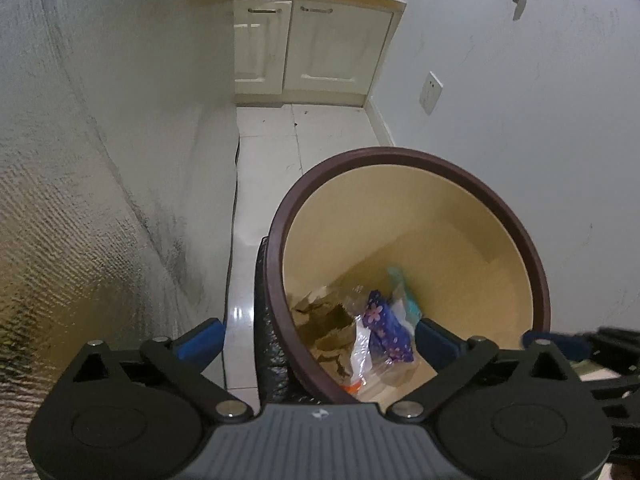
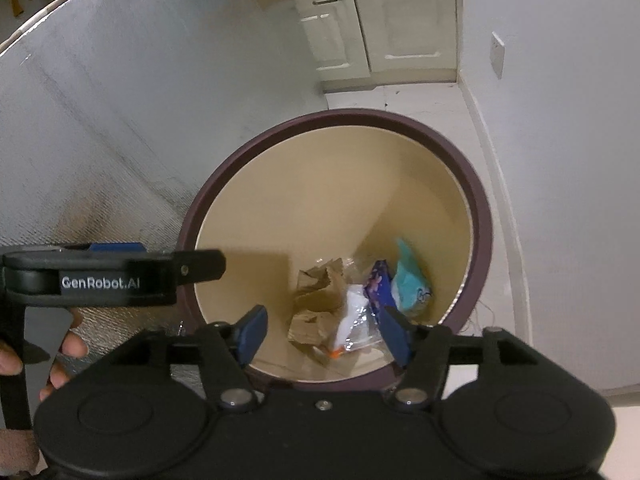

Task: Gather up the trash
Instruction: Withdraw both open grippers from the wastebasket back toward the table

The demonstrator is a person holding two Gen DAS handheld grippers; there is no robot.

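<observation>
A round bin with a dark brown rim (image 1: 400,154) (image 2: 360,114) and a cream inside stands on the tiled floor below both grippers. At its bottom lie crumpled brown paper (image 2: 316,304), a clear plastic bag (image 2: 352,320), a purple flowered wrapper (image 1: 384,328) (image 2: 380,284) and a teal pack (image 2: 412,280). My left gripper (image 1: 320,340) hangs over the bin's left rim, wide open and empty. Over the near rim, my right gripper (image 2: 324,332) is open too, with nothing between its blue pads (image 2: 252,332). The trash lies far below the fingers.
A foil-covered panel (image 1: 80,200) rises on the left and a white wall with a socket (image 1: 431,92) on the right. Cream cabinets (image 1: 312,52) close the far end. A black crinkled bag (image 1: 272,340) sits against the bin's left side. A hand (image 2: 68,348) holds the left gripper.
</observation>
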